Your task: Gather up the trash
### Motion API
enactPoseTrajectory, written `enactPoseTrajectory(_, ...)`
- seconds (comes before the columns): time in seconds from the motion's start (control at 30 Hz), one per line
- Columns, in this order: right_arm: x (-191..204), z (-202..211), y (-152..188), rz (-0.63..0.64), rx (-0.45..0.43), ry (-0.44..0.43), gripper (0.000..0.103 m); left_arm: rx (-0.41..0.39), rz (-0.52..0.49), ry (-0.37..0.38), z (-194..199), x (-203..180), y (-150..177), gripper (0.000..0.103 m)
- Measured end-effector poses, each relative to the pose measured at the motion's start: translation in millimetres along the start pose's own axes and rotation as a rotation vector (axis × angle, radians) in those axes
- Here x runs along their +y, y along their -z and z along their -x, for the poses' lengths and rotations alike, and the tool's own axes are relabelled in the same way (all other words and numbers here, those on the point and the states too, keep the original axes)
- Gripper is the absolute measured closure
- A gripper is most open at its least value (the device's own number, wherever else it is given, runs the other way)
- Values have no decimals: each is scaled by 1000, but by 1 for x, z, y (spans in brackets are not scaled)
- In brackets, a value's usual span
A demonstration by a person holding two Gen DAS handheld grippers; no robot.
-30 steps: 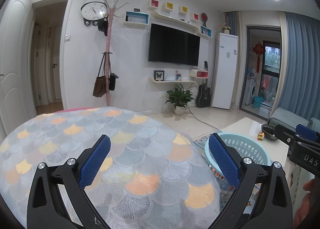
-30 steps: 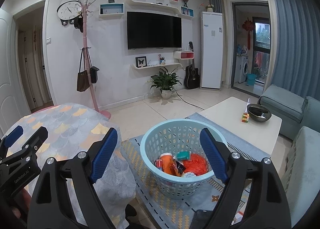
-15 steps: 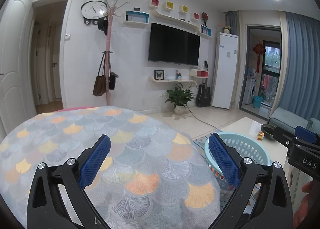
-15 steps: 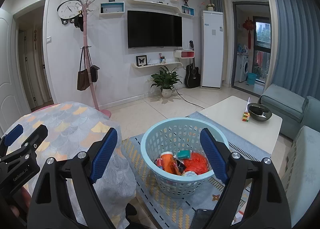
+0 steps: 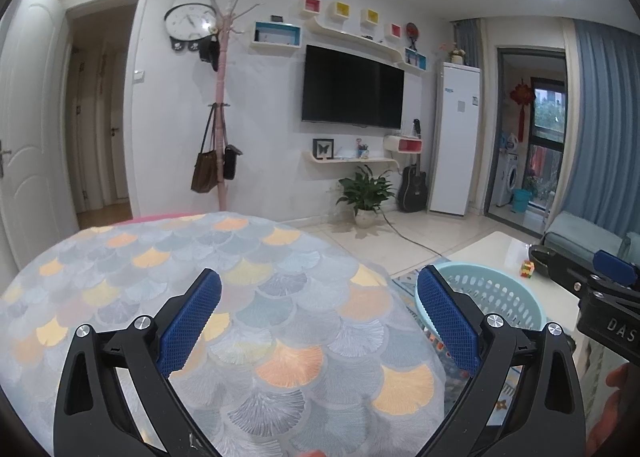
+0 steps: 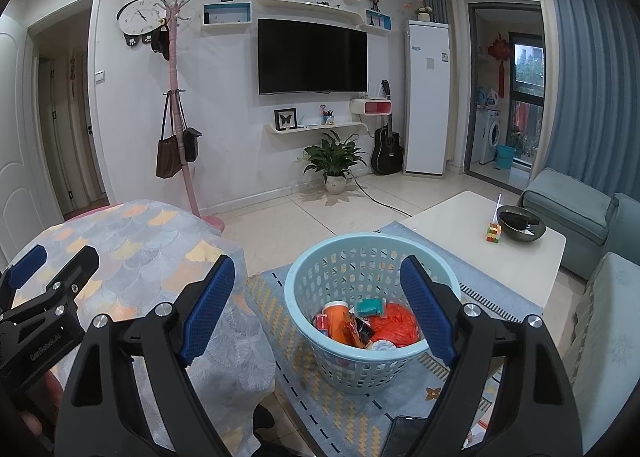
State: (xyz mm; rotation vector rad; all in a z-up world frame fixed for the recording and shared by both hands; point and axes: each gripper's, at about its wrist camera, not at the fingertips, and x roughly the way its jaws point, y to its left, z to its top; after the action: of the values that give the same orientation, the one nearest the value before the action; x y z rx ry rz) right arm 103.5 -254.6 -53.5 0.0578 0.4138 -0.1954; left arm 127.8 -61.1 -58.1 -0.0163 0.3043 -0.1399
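Note:
A light blue plastic basket [image 6: 352, 361] stands on the floor rug and holds trash: an orange bottle [image 6: 335, 317], a teal packet [image 6: 370, 306], an orange bag [image 6: 394, 327] and small wrappers. My right gripper [image 6: 318, 305] is open and empty, held above and in front of the basket. My left gripper [image 5: 320, 315] is open and empty over the round table with the fan-pattern cloth [image 5: 256, 321]. The basket's rim [image 5: 490, 271] shows to the right in the left wrist view. Each gripper appears at the edge of the other's view.
A white coffee table [image 6: 472, 233] with a dark bowl [image 6: 520, 223] and a small coloured cube [image 6: 494, 233] stands right of the basket. Blue sofas [image 6: 568, 209] lie at the right. A dark phone [image 6: 404, 437] lies on the rug [image 6: 280, 309].

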Motion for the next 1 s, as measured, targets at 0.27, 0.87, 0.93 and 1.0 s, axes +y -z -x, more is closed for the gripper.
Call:
enactPoseTrajectory(0.27,0,-1,0,4,2,-2,22,-10,-24,-15,4,-5,-3,8)
enactPoseTrajectory(0.87,0,-5,2,26,11,-8,22,4,-20,-31,6,-5,-4,8)
enactPoseTrajectory(0.93,0,-5,2,26,11,-9,22,4,-14,-34,5,-2,-5,8)
enactPoseTrajectory(1.0,-1,-3,1,20,6,-12,22,11,-12,-23,5,-1,-5,8)
